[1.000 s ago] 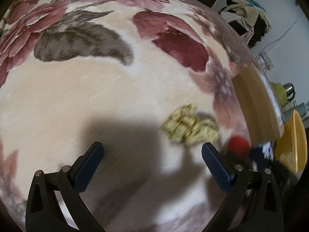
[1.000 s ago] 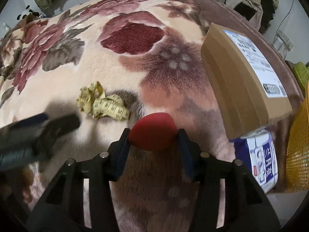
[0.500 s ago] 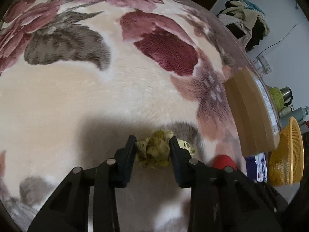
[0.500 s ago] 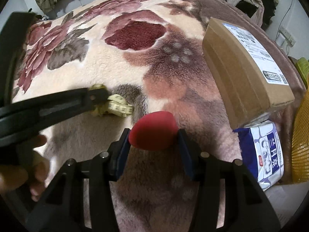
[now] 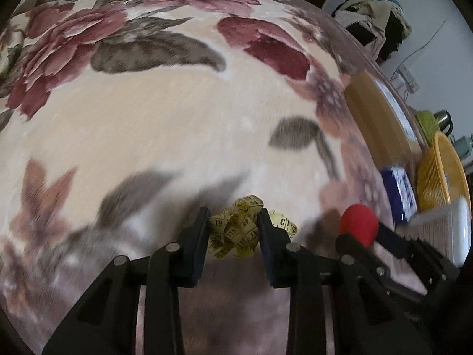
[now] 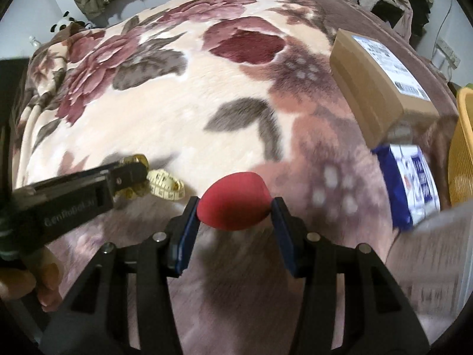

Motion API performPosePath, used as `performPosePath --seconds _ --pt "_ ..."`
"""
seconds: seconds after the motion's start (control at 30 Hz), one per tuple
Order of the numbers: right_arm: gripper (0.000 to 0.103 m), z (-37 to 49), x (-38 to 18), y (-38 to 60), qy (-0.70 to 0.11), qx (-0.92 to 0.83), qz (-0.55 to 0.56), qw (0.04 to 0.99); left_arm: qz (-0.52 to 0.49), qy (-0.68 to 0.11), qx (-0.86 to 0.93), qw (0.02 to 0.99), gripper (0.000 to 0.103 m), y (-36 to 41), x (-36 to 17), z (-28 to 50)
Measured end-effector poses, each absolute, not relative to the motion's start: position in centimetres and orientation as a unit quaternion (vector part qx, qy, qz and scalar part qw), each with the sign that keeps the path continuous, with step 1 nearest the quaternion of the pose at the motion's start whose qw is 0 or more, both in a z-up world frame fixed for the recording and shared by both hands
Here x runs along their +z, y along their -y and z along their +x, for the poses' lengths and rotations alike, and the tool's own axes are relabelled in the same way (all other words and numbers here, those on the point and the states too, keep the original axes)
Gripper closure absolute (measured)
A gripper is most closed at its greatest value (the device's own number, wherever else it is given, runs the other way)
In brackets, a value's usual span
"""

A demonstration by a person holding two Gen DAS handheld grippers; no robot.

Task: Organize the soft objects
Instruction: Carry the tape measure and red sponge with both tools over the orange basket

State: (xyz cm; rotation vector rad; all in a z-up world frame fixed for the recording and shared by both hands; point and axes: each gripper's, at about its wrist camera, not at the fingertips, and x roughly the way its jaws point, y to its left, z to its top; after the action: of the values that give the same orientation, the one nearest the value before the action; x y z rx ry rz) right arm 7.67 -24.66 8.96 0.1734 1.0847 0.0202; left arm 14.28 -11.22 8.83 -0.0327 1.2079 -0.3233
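Spread across nearly all of both views: a plush floral blanket (image 6: 165, 112), cream with dark red roses and grey-brown leaves. Lying on it at the right, a brown cardboard box (image 6: 369, 88) with a white shipping label on top. Beyond the box, at the right edge, an orange mesh basket (image 5: 440, 174). Just below the box, a blue-and-white packet (image 6: 411, 186), blurred. In the lower right corner, a pale, blurred object too smeared to make out.

Held in a hand (image 6: 17, 281) at the left edge of the right wrist view, the left tongs (image 5: 233, 230), having just been closing, with both pads now pressed on a crumpled yellow measuring tape (image 5: 236, 230); one loop of the tape sticking out to the right past the pad, the bundle just above the blanket. Beside them, to the right, the right tongs (image 6: 233, 210), clamped on a red egg-shaped sponge (image 6: 233, 204), pinched at both sides and slightly squeezed. Sponge and tape near each other, not touching.
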Motion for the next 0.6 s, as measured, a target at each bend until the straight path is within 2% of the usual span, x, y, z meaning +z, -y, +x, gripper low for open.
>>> performPosePath --seconds 0.37,0.6 --pt "0.054 1.6 8.6 21.1 -0.535 0.03 0.077 0.841 0.017 -0.569 -0.121 0.813 0.071 6.4 9.4 6.5" --pt "0.054 -1.0 9.2 20.7 -0.536 0.031 0.077 0.84 0.034 -0.564 -0.114 0.817 0.071 5.9 10.2 3.4"
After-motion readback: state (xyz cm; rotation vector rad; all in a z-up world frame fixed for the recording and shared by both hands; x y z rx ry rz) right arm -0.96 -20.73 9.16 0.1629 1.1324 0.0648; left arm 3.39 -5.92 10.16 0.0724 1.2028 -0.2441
